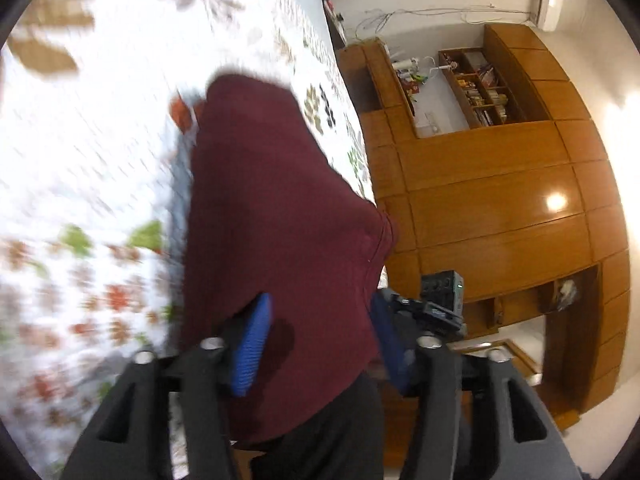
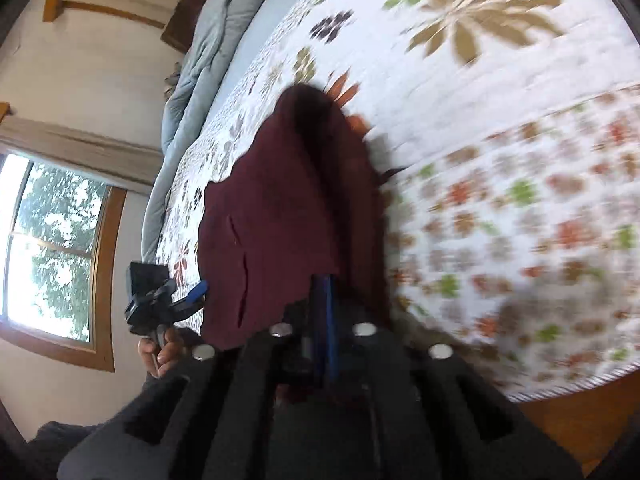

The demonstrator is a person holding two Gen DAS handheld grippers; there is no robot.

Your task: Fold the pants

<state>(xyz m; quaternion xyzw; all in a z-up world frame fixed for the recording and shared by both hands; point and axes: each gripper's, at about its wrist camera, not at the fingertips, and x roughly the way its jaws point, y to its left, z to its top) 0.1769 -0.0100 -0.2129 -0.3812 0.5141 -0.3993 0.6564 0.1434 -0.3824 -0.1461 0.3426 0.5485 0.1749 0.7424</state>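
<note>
**Maroon pants raised over a floral bed quilt, both grippers at the cloth**

Left wrist view, left to right:
- Quilt [image 1: 100, 160]: white, printed with blurred red, green and tan flowers; fills the left half of the frame.
- Pants [image 1: 272, 200]: maroon cloth, centre of frame, hanging as a draped sheet from upper centre down to the lower edge, in front of the quilt.
- Left gripper [image 1: 320, 344]: lower centre. Blue pads stand apart, one at each side of the cloth; the pants pass between them. Whether the pads press on the fabric cannot be told.
- Wooden cabinets [image 1: 500, 200]: right half, with an open bookshelf [image 1: 480, 92] at upper right.

Right wrist view, left to right:
- Window [image 2: 52, 248]: left edge, trees outside.
- A hand [image 2: 160, 350], lower left, carrying the left gripper at the cloth's left edge.
- Pants, centre, bunched and peaked.
- Right gripper [image 2: 322, 320]: lower centre, blue pads seen close together and edge-on, cloth draped about them; grip cannot be told.
- Quilt, right half.
</note>
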